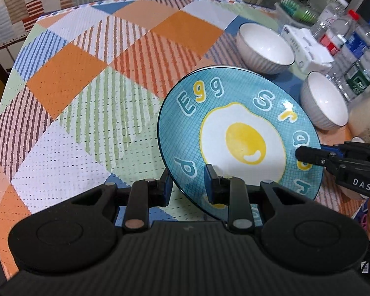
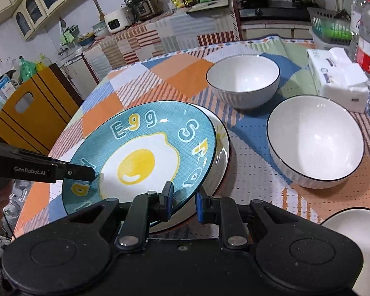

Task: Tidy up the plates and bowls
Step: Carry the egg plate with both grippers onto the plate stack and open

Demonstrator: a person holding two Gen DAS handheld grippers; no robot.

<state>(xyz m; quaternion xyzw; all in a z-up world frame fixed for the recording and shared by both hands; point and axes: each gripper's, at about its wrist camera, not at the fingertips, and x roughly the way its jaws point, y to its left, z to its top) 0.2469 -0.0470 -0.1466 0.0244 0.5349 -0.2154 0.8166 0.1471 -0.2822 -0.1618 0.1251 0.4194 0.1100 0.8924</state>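
On the checked tablecloth [image 1: 86,79], both grippers [image 1: 188,185] [image 2: 183,197] straddle the egg plate's [image 2: 140,153] rim, apparently half-open; uneven release could chip the plate below [image 2: 223,145].

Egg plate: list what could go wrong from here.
1. The egg plate hangs tilted over a white plate, with the left gripper and right gripper astride opposite rims; if either grip slips, it could drop and chip both.
2. Swinging it rightward could knock the near bowl or the far bowl.
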